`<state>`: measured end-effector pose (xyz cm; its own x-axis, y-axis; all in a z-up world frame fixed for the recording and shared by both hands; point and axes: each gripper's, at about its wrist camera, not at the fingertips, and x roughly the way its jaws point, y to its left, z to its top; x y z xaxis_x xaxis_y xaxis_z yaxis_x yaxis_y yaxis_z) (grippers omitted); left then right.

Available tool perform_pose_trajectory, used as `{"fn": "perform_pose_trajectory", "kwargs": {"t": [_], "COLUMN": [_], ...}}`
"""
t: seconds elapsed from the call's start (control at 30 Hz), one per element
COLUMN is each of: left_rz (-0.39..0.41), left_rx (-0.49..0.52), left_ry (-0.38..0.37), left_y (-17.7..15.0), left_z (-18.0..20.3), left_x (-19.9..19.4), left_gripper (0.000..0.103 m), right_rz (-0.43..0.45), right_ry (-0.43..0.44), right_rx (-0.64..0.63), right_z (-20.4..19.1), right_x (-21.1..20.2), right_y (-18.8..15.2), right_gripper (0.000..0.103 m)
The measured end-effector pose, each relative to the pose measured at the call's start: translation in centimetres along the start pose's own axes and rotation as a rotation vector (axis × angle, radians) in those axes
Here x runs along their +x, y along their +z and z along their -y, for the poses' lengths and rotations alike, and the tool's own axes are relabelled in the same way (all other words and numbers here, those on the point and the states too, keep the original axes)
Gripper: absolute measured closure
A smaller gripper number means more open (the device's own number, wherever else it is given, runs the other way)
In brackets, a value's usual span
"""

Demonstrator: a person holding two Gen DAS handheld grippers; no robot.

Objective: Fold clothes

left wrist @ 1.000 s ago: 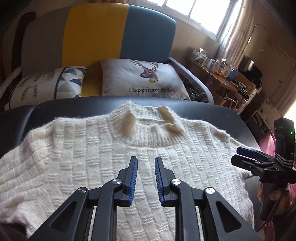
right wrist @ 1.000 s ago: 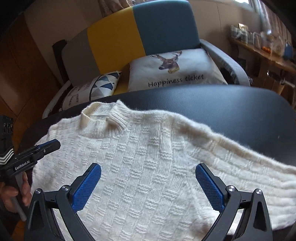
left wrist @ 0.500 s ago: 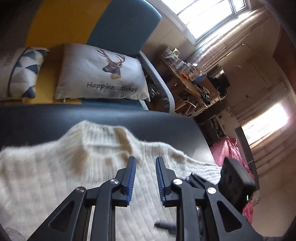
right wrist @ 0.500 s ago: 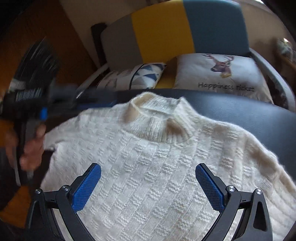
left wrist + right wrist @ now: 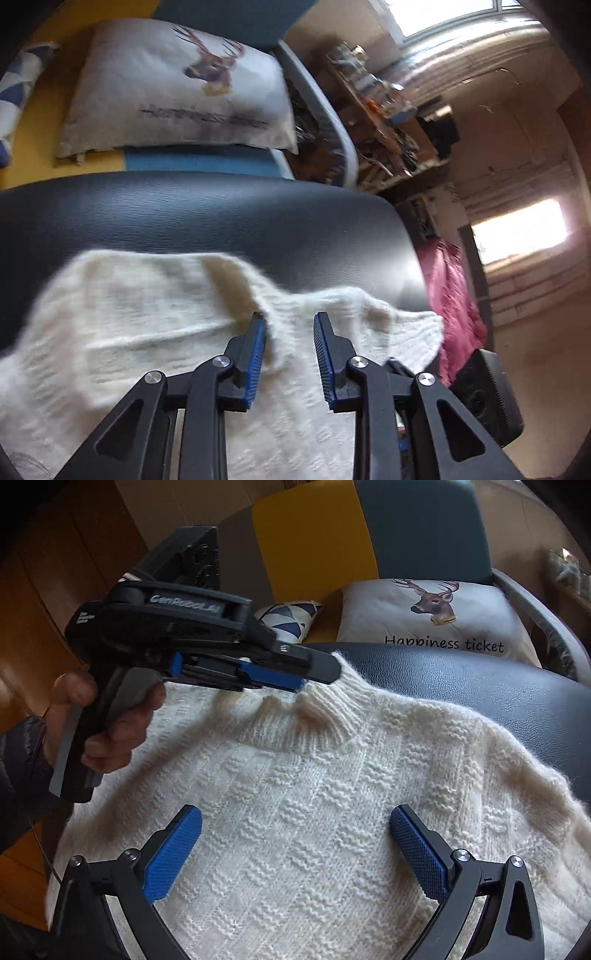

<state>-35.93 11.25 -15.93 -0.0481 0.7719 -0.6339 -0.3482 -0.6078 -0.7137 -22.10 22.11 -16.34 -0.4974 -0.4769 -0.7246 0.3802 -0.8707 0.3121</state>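
Cream sweater (image 5: pixel 325 812) flat on black surface (image 5: pixel 498 686), collar toward sofa (image 5: pixel 369 528).

Chunky basket-weave knit, ribbed collar (image 5: pixel 328 709) rumpled and standing up, fuzzy edges, shoulders spread wide. Left gripper (image 5: pixel 289 352) over collar area, fingers narrow, nothing pinched between pads; seen from right view reaching in just above collar, held by hand (image 5: pixel 107 731). Right gripper (image 5: pixel 295 853) above chest panel, fingers wide apart, holding nothing. Deer cushion (image 5: pixel 436 616) behind.
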Motion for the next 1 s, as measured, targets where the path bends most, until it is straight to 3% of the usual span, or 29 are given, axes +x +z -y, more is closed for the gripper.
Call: {"fn": "perform_pose_trajectory", "kwargs": {"t": [0.07,0.13,0.23,0.43,0.57,0.67,0.73,0.8,0.9,0.97,1.0], "left_rz": [0.033,0.088,0.118,0.096,0.159,0.255,0.31,0.327,0.317,0.299,0.292], "left_rx": [0.056,0.103,0.071,0.055,0.022,0.017,0.028,0.077,0.098,0.097,0.096], "left_ry": [-0.048,-0.029,0.013,0.221,0.17,0.169,0.199,0.289,0.413,0.449,0.462], "left_y": [0.2,0.3,1.0,1.9,0.9,-2.5,-5.2,-8.5,-11.9,-13.0,-13.5], "left_z": [1.6,2.5,1.5,-0.2,0.0,0.0,0.1,0.1,-0.5,-1.1,-1.4], "left_x": [0.2,-0.1,0.0,0.9,-2.1,-6.6,-9.1,-10.2,-10.2,-9.8,-9.6], "left_gripper": [0.092,0.098,0.1,0.1,0.088,0.084,0.083,0.083,0.083,0.083,0.083], "right_rz": [0.011,0.025,0.033,0.029,0.028,0.023,0.028,0.034,0.08,0.069,0.055], "right_ry": [0.01,0.029,0.042,0.023,0.022,0.038,0.115,0.202,0.382,0.518,0.522], "right_rx": [0.007,0.027,0.04,0.028,0.028,0.048,0.079,0.112,0.171,0.238,0.264], "right_z": [0.2,0.5,0.7,0.3,0.4,0.7,0.5,0.2,-0.5,-0.5,-0.5], "right_x": [0.0,-0.1,-0.1,0.2,0.4,-0.1,-0.8,-1.6,-1.4,0.4,1.6], "right_y": [-0.1,-0.2,-0.3,-0.2,-0.2,-0.1,1.1,2.5,6.6,9.5,10.7], "right_gripper": [0.0,0.0,0.0,0.0,0.0,0.0,0.0,0.0,0.0,0.0,0.0]}}
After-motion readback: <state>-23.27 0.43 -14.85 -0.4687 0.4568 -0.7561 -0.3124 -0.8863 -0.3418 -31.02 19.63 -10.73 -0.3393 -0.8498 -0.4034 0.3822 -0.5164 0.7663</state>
